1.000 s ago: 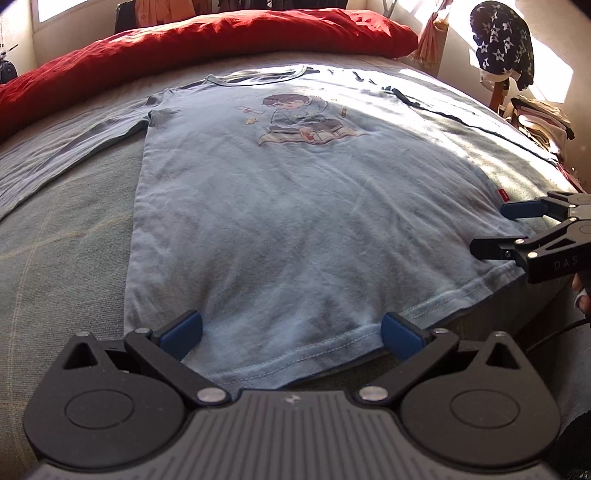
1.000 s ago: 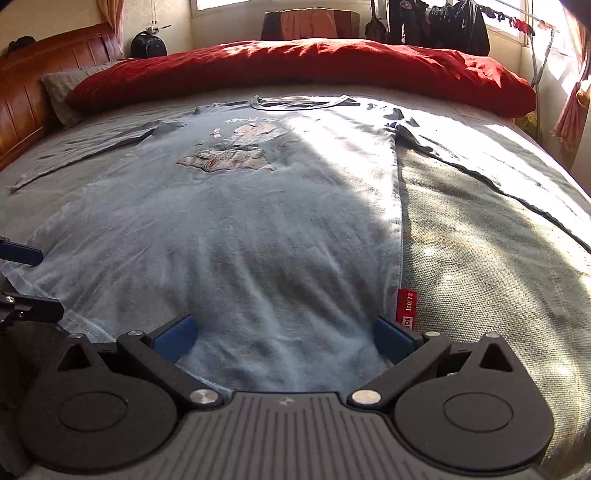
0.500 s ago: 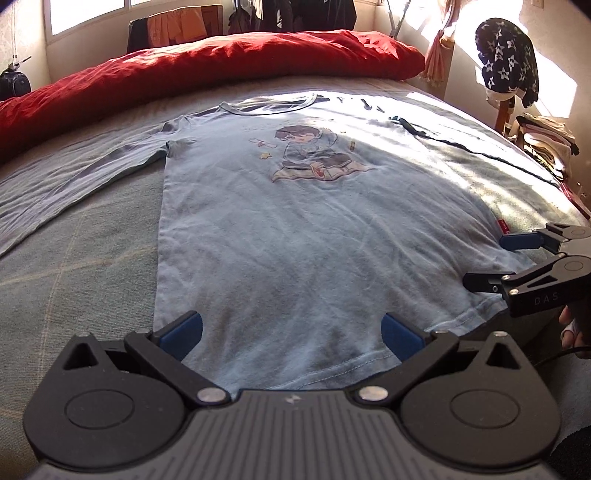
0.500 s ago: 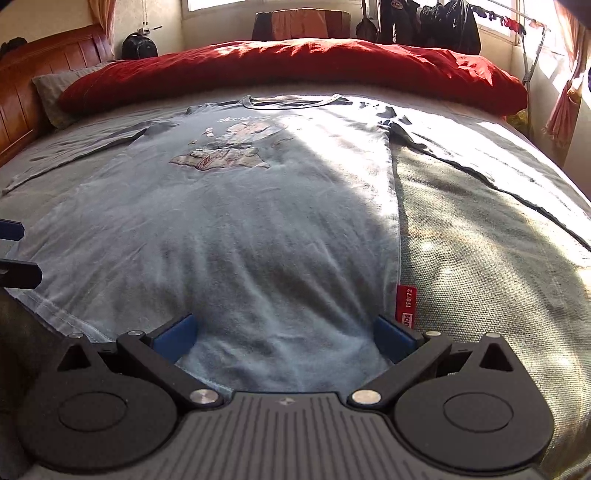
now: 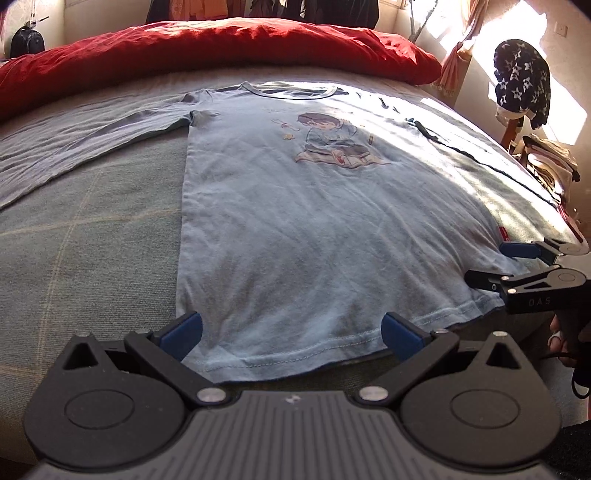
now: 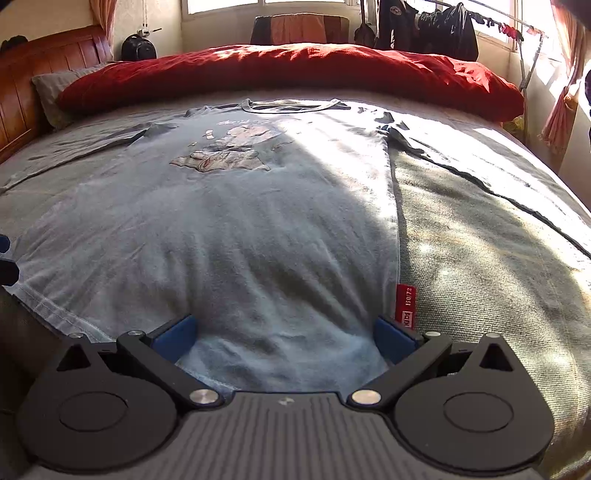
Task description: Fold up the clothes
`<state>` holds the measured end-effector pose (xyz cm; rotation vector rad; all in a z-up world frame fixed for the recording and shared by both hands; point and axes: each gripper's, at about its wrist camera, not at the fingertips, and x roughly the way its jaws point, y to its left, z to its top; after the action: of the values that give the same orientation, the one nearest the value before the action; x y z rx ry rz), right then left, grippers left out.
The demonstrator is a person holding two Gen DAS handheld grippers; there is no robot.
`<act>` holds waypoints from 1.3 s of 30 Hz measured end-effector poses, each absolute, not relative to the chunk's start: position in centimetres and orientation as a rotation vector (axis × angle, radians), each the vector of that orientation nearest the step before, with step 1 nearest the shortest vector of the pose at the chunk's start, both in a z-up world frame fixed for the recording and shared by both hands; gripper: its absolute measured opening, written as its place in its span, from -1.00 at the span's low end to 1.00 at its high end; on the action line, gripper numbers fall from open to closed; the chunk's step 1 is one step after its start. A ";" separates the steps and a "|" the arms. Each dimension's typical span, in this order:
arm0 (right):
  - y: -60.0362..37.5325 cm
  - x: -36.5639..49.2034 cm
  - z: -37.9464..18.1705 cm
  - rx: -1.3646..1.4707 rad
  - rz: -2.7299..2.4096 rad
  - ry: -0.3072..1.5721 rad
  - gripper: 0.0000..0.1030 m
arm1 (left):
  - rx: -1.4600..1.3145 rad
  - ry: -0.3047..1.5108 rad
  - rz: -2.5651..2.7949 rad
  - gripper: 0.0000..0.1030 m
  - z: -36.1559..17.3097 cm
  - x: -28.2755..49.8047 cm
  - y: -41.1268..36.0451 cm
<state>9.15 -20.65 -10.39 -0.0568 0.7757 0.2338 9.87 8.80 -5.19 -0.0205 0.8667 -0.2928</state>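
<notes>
1. Shirt first: a pale blue long-sleeved cotton shirt (image 5: 295, 229) lies flat and face up on the bed, hem toward the cameras and neckline toward the far end. Cartoon print of a seated kid (image 5: 332, 142) is on the chest.
2. Both sleeves are spread out sideways. The left sleeve (image 5: 85, 144) runs off across the cover, and the right sleeve (image 6: 480, 166) sits in a sunny patch.
3. There's a small red size tag (image 6: 405, 304) sewn on the right side seam near the hem.
4. Left gripper (image 5: 291, 330) is at the hem's left corner, its blue-padded fingers (image 5: 183, 328) spread wide with the hem edge lying between them. It's not pinching anything, and I can't tell if the pads touch the cloth.
5. Right gripper (image 6: 282, 334) is at the hem's right corner, also spread wide over the fabric, with nothing clamped. The red tag is just beside its right finger. In the left wrist view it shows side-on at the shirt's edge (image 5: 517, 266), with a bit of the person's hand (image 5: 561, 339) behind it.
6. Under the shirt is a grey-green woven bed cover (image 5: 92, 240).
7. Bunched red duvet (image 6: 295, 70) lies across the far end, with a grey pillow (image 6: 51, 92) and a wooden headboard (image 6: 33, 77) to the left.
8. Dark clothes hang on a rack (image 6: 424, 33) by the window.
</notes>
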 end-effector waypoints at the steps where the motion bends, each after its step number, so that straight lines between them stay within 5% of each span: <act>1: -20.6 9.1 -10.3 -0.057 0.231 0.778 1.00 | -0.029 0.847 -0.292 0.99 -4.9 10.4 8.7; 12: -20.3 9.0 -10.3 -0.058 0.217 0.790 1.00 | -0.138 0.887 -0.390 0.98 -7.6 12.3 8.6; 22: -19.7 9.1 -9.1 -0.060 0.209 0.841 1.00 | -0.395 0.791 -0.283 0.94 -4.0 14.1 19.1; 32: -16.5 9.7 -5.4 -0.013 0.279 0.746 1.00 | -0.946 0.665 0.210 0.00 -5.8 16.7 39.3; 39: -14.8 11.3 -5.6 0.017 0.297 0.785 1.00 | -1.263 0.555 0.351 -0.03 -11.2 18.0 46.3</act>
<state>11.33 -14.84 -5.63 0.0165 0.7847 0.2975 18.01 46.34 -11.24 -1.2628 0.5550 0.3507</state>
